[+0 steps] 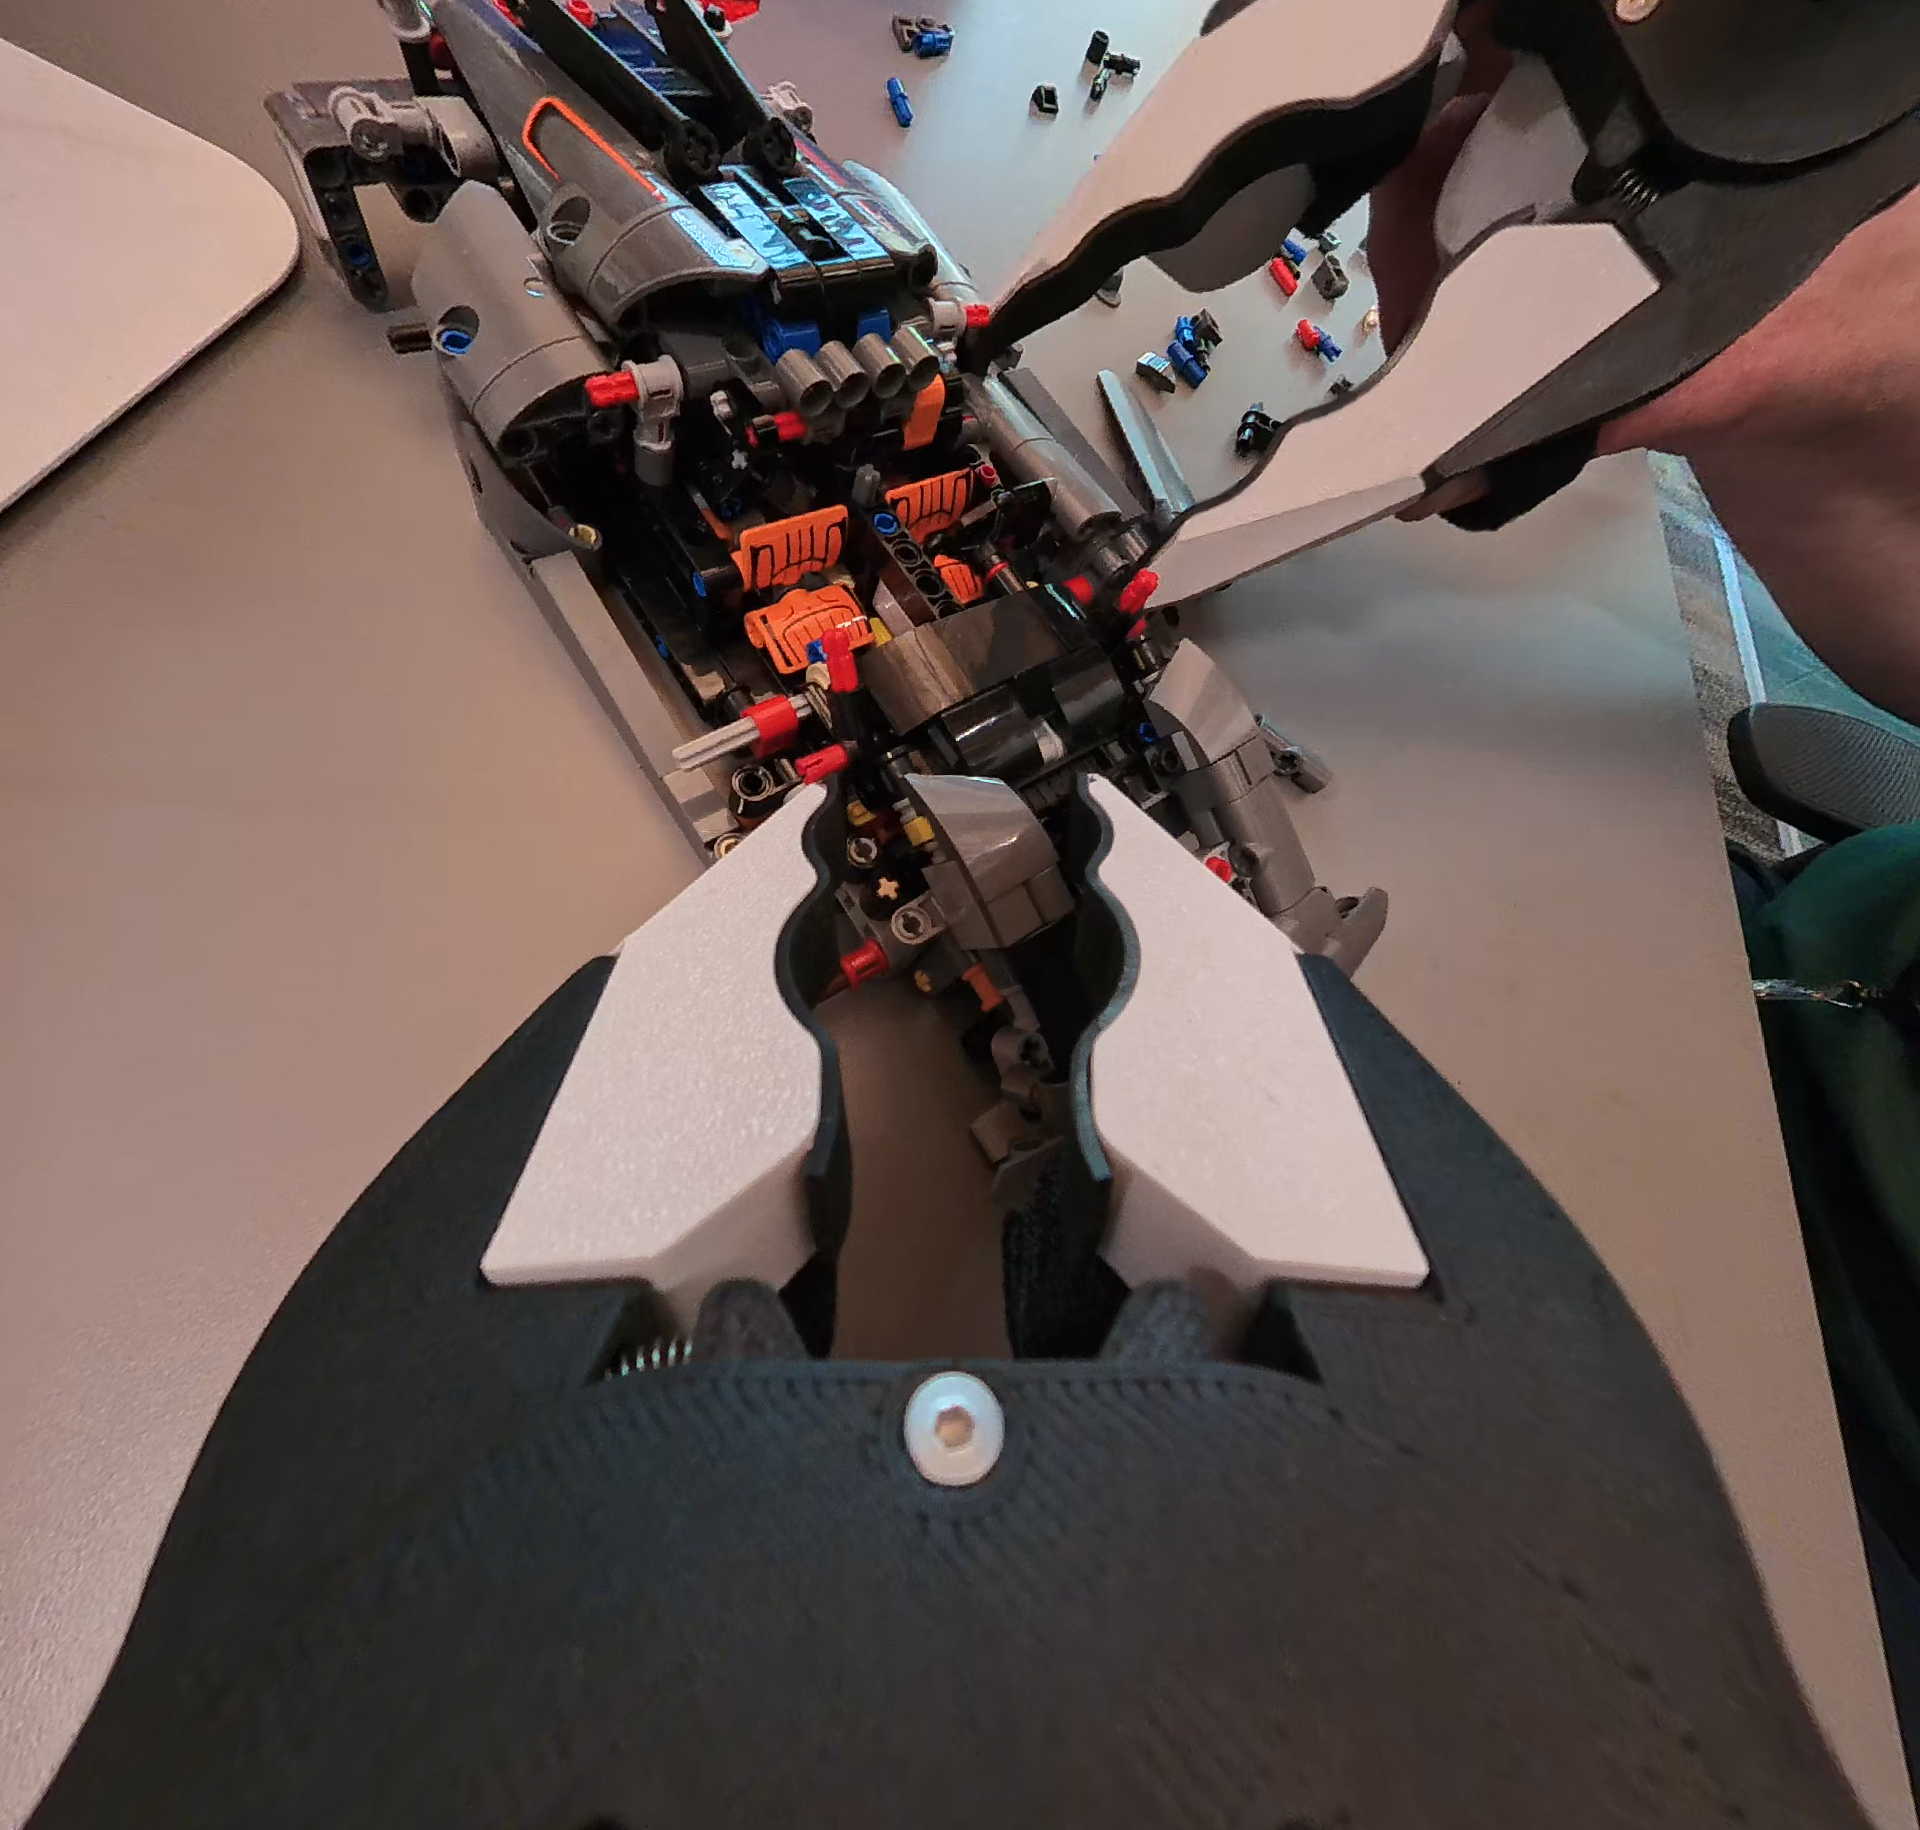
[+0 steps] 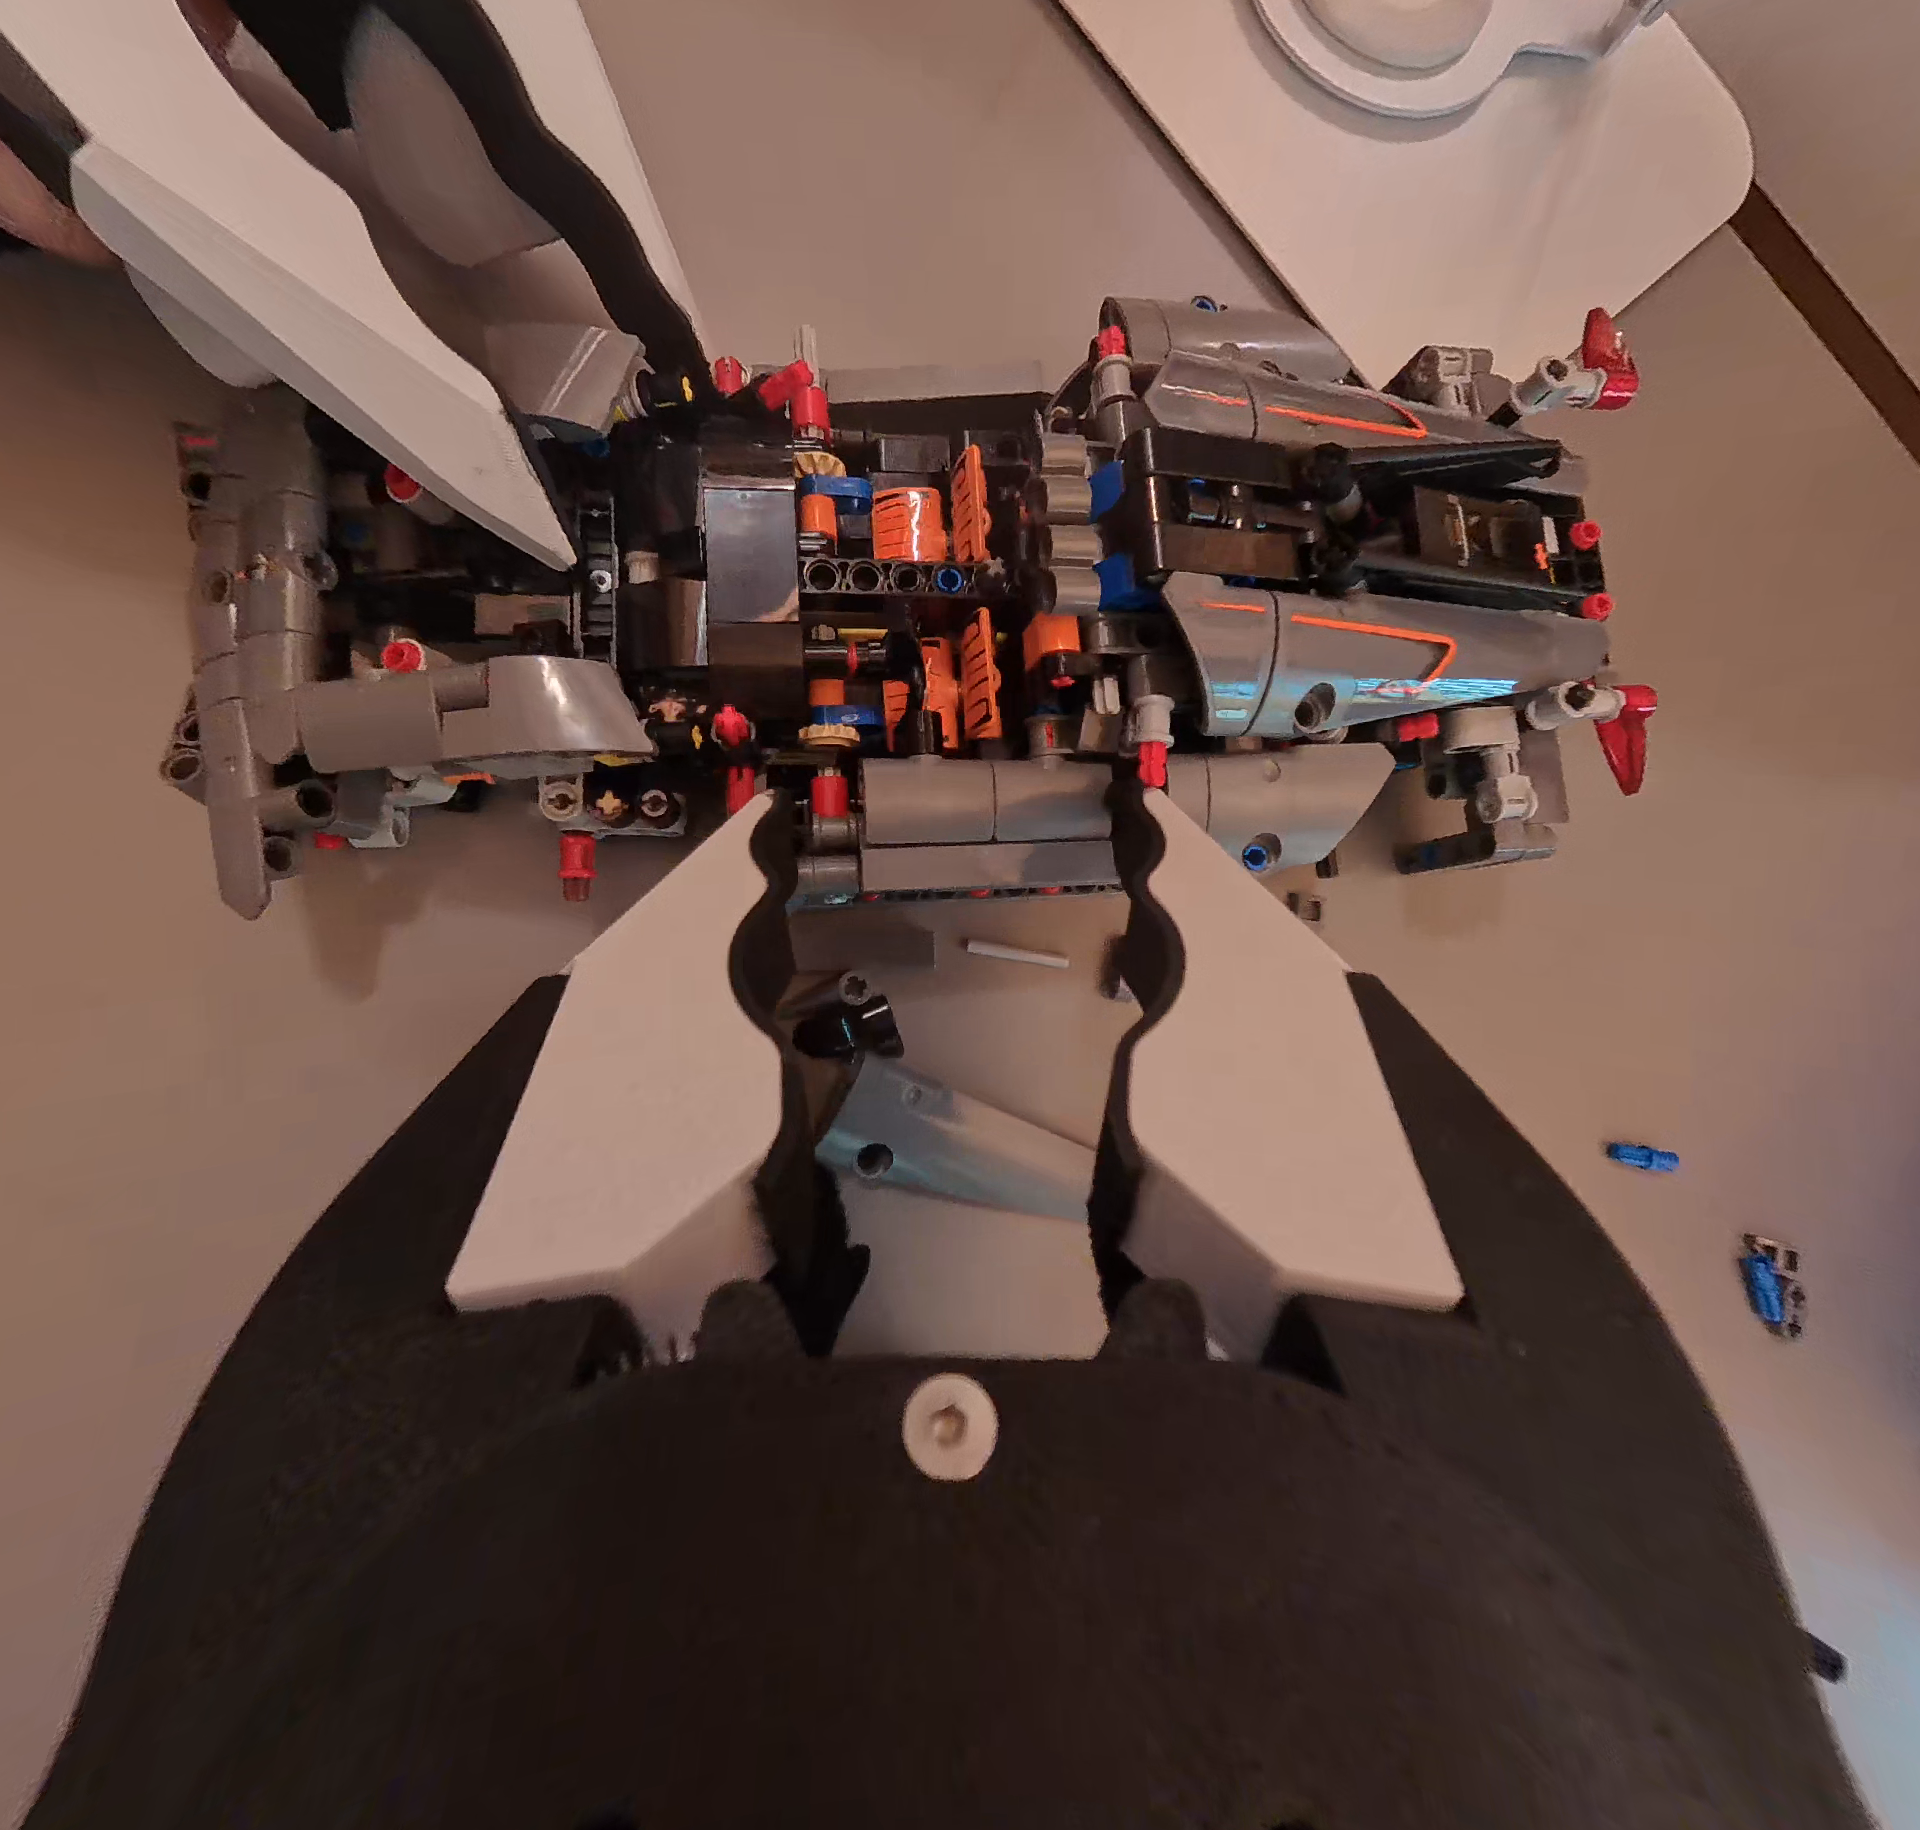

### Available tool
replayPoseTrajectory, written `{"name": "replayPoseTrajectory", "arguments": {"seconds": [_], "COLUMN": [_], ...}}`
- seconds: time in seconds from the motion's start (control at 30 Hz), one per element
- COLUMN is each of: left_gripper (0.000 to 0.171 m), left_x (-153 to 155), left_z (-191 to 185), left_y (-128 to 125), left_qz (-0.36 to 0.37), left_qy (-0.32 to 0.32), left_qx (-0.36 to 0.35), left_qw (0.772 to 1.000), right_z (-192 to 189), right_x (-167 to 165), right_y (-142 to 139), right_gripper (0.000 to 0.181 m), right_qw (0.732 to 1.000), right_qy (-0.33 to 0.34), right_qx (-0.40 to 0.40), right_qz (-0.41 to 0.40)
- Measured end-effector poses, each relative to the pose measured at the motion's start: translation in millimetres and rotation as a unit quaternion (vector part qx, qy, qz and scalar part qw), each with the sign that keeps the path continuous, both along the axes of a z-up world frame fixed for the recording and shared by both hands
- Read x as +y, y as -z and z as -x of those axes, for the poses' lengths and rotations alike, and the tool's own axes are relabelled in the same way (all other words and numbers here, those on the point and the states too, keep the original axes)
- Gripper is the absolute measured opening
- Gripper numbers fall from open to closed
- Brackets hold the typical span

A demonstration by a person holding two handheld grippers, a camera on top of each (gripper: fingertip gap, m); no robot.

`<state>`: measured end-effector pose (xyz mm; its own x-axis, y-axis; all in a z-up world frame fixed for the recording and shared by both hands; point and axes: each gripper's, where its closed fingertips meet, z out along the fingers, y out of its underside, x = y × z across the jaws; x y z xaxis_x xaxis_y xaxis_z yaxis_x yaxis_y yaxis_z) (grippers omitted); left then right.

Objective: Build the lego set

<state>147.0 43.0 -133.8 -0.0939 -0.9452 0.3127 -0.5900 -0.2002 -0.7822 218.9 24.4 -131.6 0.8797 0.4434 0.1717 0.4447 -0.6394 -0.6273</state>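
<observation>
A long grey, black and orange lego car (image 1: 727, 253) lies on the table; it also shows in the right wrist view (image 2: 1299, 637). My left gripper (image 1: 956, 793) is closed around the car's front end, with a grey curved panel (image 1: 977, 835) between its fingers. It shows in the right wrist view (image 2: 632, 459) at the top left. My right gripper (image 2: 961, 804) is open wide, with its tips at either end of the car's grey side panel (image 2: 987, 804). It shows in the left wrist view (image 1: 1070, 450) reaching in from the right.
Loose small pieces (image 1: 1184, 357) lie beyond the car. A loose grey panel (image 2: 966, 1146), a black connector (image 2: 847, 1027) and a white rod (image 2: 1016, 954) lie under my right gripper. A white stand base (image 2: 1403, 118) lies behind the car. The table edge (image 1: 1704, 741) runs on the right.
</observation>
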Motion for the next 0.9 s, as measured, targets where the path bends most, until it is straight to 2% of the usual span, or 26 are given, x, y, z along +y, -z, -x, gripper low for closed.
{"name": "replayPoseTrajectory", "arguments": {"seconds": [0.23,0.63,0.9], "left_gripper": [0.04,0.04,0.04], "left_x": [0.0,0.0,-1.9], "left_z": [0.3,0.3,-0.1], "left_y": [0.0,-0.1,-0.2], "left_qz": [-0.001,-0.002,-0.002], "left_qy": [0.0,0.0,0.004], "left_qx": [0.001,0.002,0.003], "left_qw": [1.0,1.0,1.0], "right_z": [1.1,-2.1,-0.9], "right_x": [-0.2,1.2,-2.3], "right_y": [-1.8,3.3,1.0], "right_gripper": [0.056,0.059,0.054], "right_qw": [0.997,0.999,0.998], "right_qy": [-0.014,0.01,0.002], "right_qx": [-0.073,-0.04,-0.063], "right_qz": [-0.032,-0.008,-0.015]}}
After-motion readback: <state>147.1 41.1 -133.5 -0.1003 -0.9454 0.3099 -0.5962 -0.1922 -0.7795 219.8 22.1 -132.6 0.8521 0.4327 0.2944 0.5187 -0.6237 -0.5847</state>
